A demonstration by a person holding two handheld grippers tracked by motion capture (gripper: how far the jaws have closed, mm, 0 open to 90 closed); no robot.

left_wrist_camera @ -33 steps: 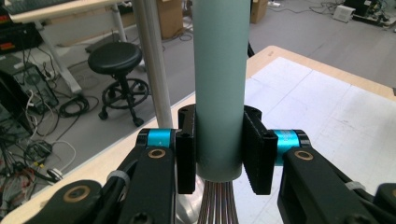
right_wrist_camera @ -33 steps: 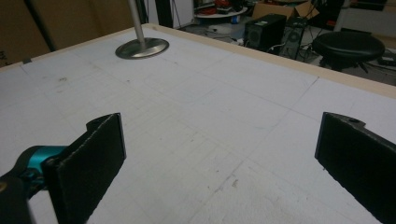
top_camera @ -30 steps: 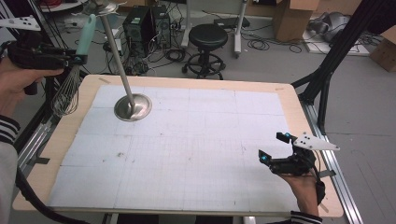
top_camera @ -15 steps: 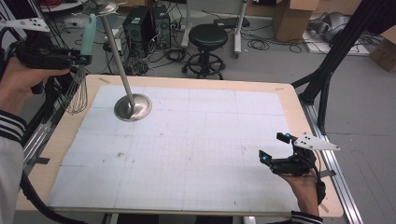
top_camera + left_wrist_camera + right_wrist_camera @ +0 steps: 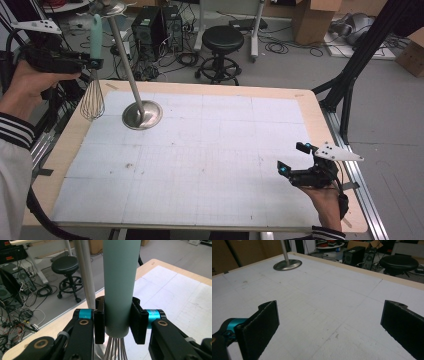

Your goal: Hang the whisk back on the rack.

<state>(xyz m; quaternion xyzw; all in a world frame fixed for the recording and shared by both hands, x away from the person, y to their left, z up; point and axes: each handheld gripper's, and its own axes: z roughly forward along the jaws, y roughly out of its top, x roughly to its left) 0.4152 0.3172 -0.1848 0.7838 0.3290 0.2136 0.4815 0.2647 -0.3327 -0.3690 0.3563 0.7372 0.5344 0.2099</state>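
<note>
At the far left edge of the table (image 5: 310, 107), the left gripper (image 5: 95, 63) holds a whisk (image 5: 93, 95) up in the air. Its jaws squeeze the green handle (image 5: 120, 277) from both sides, low down near the wires (image 5: 115, 350). The handle points up and the wires hang down, just past the table's edge. Beside the whisk, a metal stand (image 5: 142, 114) with a round base and a tall pole sits on the white mat (image 5: 200, 165). Near the right front corner, the right gripper (image 5: 292, 159) is wide open and holds nothing. It rests just above the mat. A black stool (image 5: 223, 37) stands on the floor behind the table.
</note>
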